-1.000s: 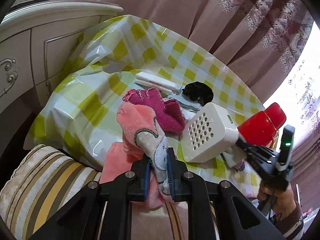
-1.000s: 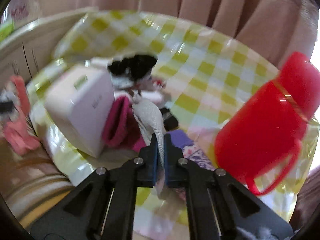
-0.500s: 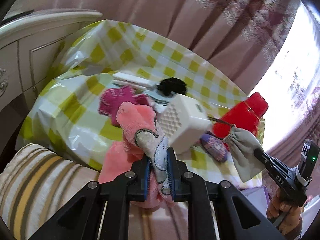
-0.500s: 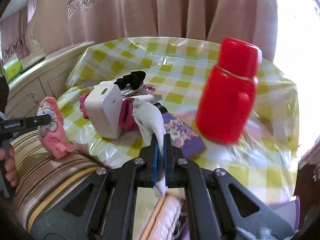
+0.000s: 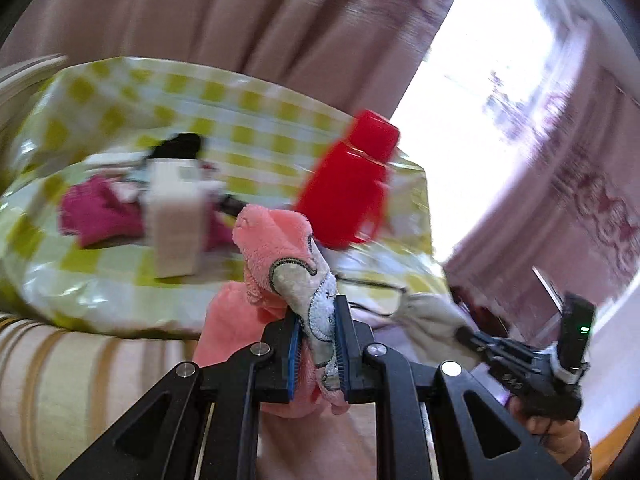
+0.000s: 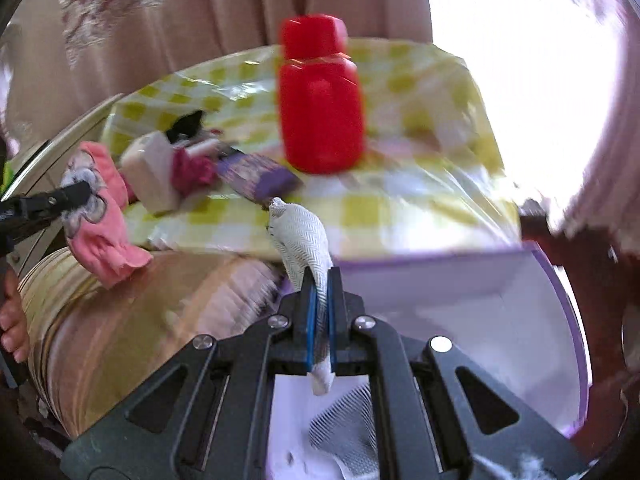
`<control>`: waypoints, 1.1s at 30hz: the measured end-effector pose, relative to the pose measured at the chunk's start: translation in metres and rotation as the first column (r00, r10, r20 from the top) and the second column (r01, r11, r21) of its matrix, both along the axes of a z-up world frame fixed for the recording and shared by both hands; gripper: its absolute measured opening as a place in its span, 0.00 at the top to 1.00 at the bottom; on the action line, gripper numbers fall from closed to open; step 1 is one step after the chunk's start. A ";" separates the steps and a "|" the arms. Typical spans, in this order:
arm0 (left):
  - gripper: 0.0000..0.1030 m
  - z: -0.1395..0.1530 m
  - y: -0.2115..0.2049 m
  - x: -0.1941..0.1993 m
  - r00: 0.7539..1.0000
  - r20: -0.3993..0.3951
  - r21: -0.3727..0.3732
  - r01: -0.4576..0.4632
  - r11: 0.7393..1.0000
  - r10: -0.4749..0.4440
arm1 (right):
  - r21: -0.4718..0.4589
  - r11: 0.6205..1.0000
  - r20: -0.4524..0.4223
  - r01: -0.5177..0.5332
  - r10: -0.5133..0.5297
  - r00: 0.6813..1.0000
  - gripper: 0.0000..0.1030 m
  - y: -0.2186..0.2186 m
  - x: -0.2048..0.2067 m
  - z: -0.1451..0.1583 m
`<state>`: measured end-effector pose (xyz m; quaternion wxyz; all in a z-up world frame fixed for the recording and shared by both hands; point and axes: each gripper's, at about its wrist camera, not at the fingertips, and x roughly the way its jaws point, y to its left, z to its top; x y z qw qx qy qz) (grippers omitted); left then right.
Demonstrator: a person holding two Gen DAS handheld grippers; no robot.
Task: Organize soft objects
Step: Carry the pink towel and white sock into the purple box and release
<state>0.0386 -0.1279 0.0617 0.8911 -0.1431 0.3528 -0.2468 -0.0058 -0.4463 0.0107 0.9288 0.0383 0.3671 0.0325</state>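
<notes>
My left gripper (image 5: 318, 344) has its fingers clamped on a pink plush sock (image 5: 276, 264), held off the desk (image 5: 120, 280) in front of the red flask (image 5: 344, 192). My right gripper (image 6: 320, 320) pinches a grey herringbone sock (image 6: 300, 240) over the purple-rimmed bin (image 6: 560, 320), nearer me than the flask.

Lighting: strong daylight through the window (image 5: 480, 92) on my right, blown out to plain white in both views. Glare: shiny patches on the plastic tablecloth (image 6: 420, 216), heaviest along its right edge. Blur: motion smear across the curtains (image 5: 224, 20), the red flask (image 6: 320, 108) and the white box (image 5: 176, 220); my gripper fingers (image 6: 310, 316) stay sharp. Distortion: fisheye bending, dark rounded corners.
</notes>
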 end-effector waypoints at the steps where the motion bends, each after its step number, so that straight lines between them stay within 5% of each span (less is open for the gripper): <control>1: 0.85 0.002 -0.012 -0.004 0.999 0.005 0.000 0.035 0.999 -0.035 | 0.008 1.000 -0.012 0.022 -0.021 1.000 0.93 -0.007 -0.004 -0.002; 9: 0.85 0.010 -0.097 -0.024 0.967 0.015 0.033 0.253 0.967 -0.254 | 0.029 0.981 -0.071 0.192 -0.190 0.979 0.93 -0.060 -0.021 -0.013; 19: 0.81 0.007 -0.170 -0.034 0.912 -0.012 0.081 0.410 0.908 -0.411 | 0.008 0.955 -0.077 0.298 -0.296 0.952 0.93 -0.084 -0.031 -0.014; 23: 0.32 -0.002 -0.190 -0.032 0.901 -0.051 0.103 0.434 0.895 -0.431 | -0.003 0.948 -0.107 0.317 -0.316 0.943 0.91 -0.090 -0.030 -0.019; 33: 0.31 -0.003 -0.181 -0.032 0.930 -0.021 0.182 0.365 0.913 -0.367 | 0.003 0.960 -0.124 0.278 -0.276 0.953 0.76 -0.079 -0.027 -0.023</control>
